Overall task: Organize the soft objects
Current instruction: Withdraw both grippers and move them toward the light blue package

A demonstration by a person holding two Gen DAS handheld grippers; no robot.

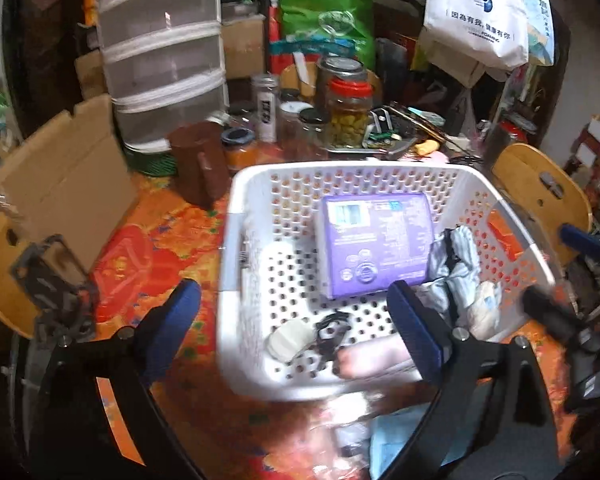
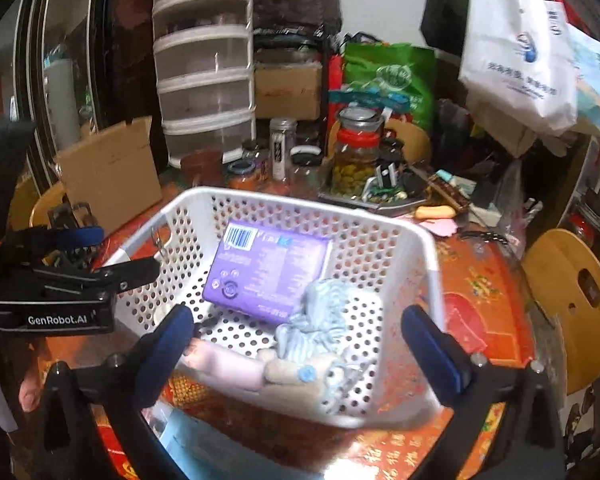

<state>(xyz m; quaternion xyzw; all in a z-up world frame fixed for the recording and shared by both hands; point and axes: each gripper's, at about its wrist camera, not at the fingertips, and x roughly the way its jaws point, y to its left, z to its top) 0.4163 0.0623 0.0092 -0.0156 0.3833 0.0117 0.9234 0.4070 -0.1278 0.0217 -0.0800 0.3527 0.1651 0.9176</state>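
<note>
Cluttered table [image 1: 168, 216]: both tools, left tool [image 1: 296, 316] and right tool [image 2: 300, 344], gape empty over white basket [image 1: 236, 208]; limp striped cloth [image 2: 320, 312] pinches anywhere

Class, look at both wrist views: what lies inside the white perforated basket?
Inside the white basket: a purple packet, a striped blue cloth, a pink roll and a beige soft item. Whatever lies beneath them is covered.

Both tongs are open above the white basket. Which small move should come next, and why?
Probably draw both tongs back toward the light blue soft packet lying on the patterned tablecloth before the white perforated plastic basket: left tongs and right tongs are open and hold nothing.
</note>
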